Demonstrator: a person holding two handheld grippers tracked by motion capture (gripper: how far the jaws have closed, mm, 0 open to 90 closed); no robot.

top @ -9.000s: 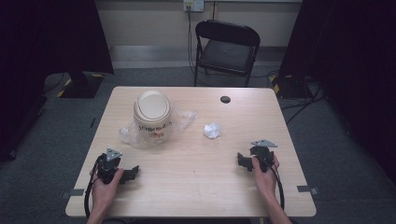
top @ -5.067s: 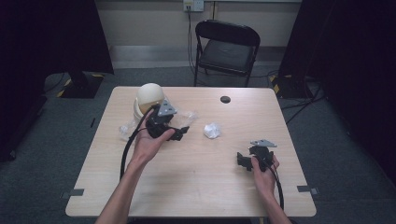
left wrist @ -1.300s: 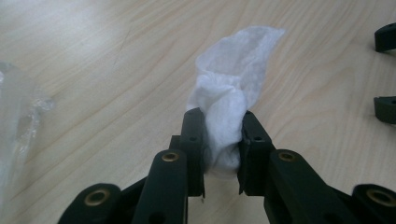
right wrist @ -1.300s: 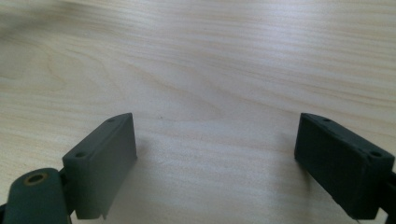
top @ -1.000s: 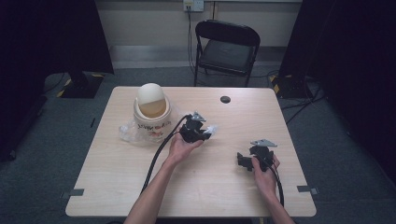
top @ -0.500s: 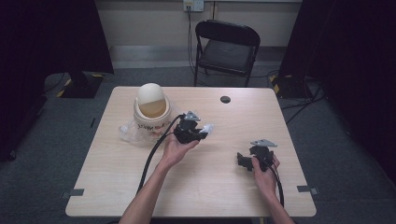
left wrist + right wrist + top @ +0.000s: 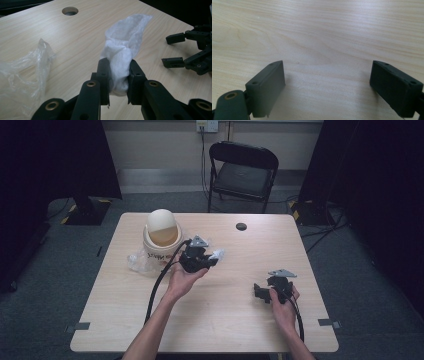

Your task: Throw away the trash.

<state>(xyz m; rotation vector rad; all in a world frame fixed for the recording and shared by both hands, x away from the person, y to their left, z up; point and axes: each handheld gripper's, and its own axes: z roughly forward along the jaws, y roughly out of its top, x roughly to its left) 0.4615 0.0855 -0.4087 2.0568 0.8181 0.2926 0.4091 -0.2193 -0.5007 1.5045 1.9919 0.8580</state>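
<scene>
While the left gripper (image 7: 117,75) pinches a white wad (image 7: 122,50), the right gripper (image 7: 327,87) gapes over bare table (image 7: 324,30).

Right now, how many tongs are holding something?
1. The left tongs are shut on the white wad beside the bin; the right tongs rest open on the table.

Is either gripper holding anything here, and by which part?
The left gripper is shut on the crumpled white tissue, pinching its lower bunched end. The right gripper is open over the wooden table.
</scene>
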